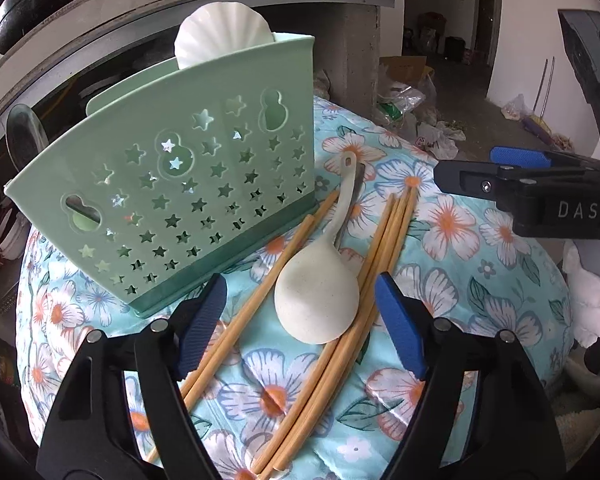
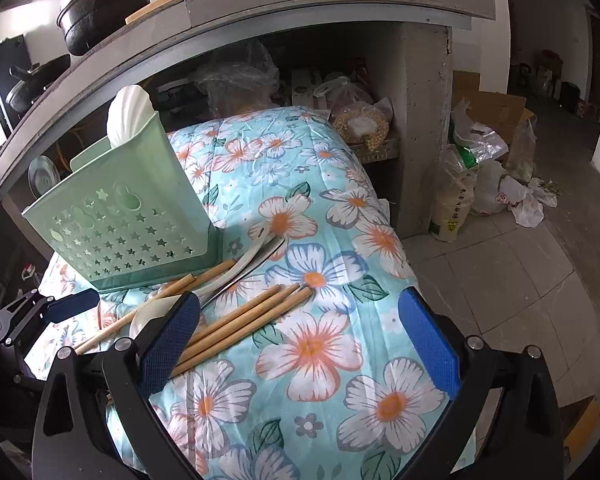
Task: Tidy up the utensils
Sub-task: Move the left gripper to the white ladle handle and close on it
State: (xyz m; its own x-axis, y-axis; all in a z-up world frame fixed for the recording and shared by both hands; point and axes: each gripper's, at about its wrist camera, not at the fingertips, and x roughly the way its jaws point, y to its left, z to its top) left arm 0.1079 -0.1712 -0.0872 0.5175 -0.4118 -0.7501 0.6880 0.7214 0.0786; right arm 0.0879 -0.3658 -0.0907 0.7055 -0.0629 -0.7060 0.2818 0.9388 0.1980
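Note:
A green utensil holder (image 1: 172, 188) with star cutouts stands on the floral cloth (image 1: 440, 248), with a white shell-shaped piece (image 1: 224, 32) sticking out of it. A cream spoon (image 1: 320, 296) lies bowl-down among several wooden chopsticks (image 1: 384, 248). My left gripper (image 1: 300, 324) is open, its fingers on either side of the spoon's bowl, not touching it. My right gripper (image 2: 300, 344) is open over the cloth beside the chopsticks (image 2: 240, 320). The holder (image 2: 128, 220) and spoon (image 2: 236, 264) also show in the right wrist view. A metal utensil (image 2: 256, 262) lies under the spoon's handle.
A grey concrete counter (image 2: 416, 128) with shelves stands behind the cloth. Bags (image 2: 472, 160) and clutter sit on the tiled floor to the right. The right gripper (image 1: 516, 184) reaches in at the right of the left wrist view.

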